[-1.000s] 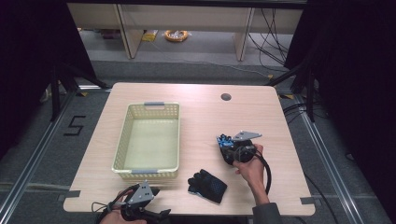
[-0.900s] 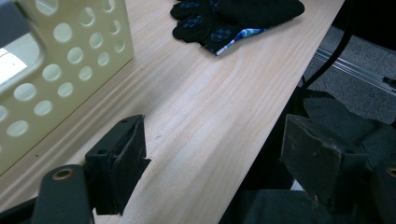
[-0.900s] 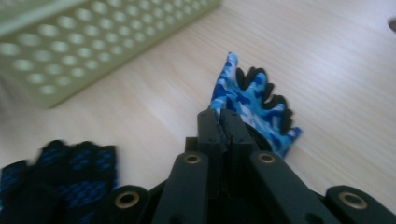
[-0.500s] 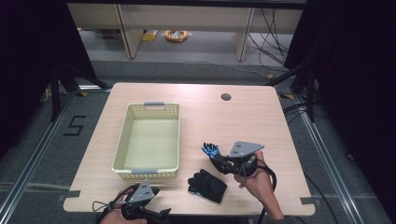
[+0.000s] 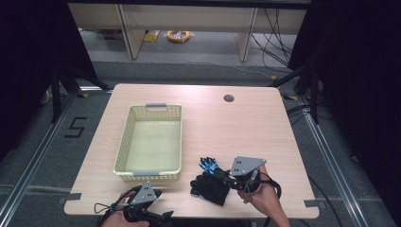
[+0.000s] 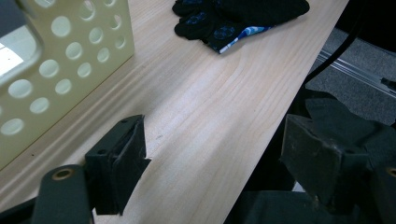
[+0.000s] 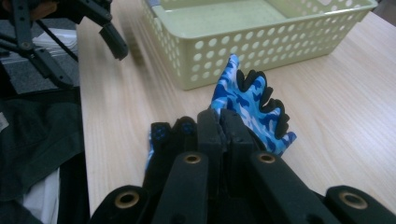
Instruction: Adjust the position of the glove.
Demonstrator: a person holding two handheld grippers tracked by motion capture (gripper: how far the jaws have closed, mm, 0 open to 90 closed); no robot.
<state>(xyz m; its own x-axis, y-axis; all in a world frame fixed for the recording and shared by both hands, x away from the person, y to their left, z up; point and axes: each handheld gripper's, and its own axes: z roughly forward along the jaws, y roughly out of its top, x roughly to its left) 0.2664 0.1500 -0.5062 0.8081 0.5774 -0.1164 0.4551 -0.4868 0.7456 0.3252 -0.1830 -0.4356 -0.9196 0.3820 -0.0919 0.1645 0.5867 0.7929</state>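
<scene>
A blue camouflage glove (image 7: 247,100) with black fingertips hangs from my right gripper (image 7: 223,116), whose jaws are shut on its cuff. In the high view that glove (image 5: 208,165) sticks out to the left of the right gripper (image 5: 220,173), just above a second, black glove (image 5: 210,190) lying flat near the table's front edge. The black glove (image 7: 169,135) also lies under the jaws in the right gripper view. My left gripper (image 5: 161,216) rests at the front left edge, its jaws (image 6: 215,149) open with bare wood between them. The black glove (image 6: 233,16) lies ahead of it.
A pale yellow perforated basket (image 5: 149,142) with grey handles stands left of centre on the wooden table (image 5: 236,127), and nothing lies in it. Its wall (image 6: 70,60) is close to the left gripper's left jaw. A round cable hole (image 5: 229,98) sits at the table's back.
My right gripper has carried the blue glove left and toward the front edge, from the right side of the table to a spot over the black glove. The left gripper has stayed put.
</scene>
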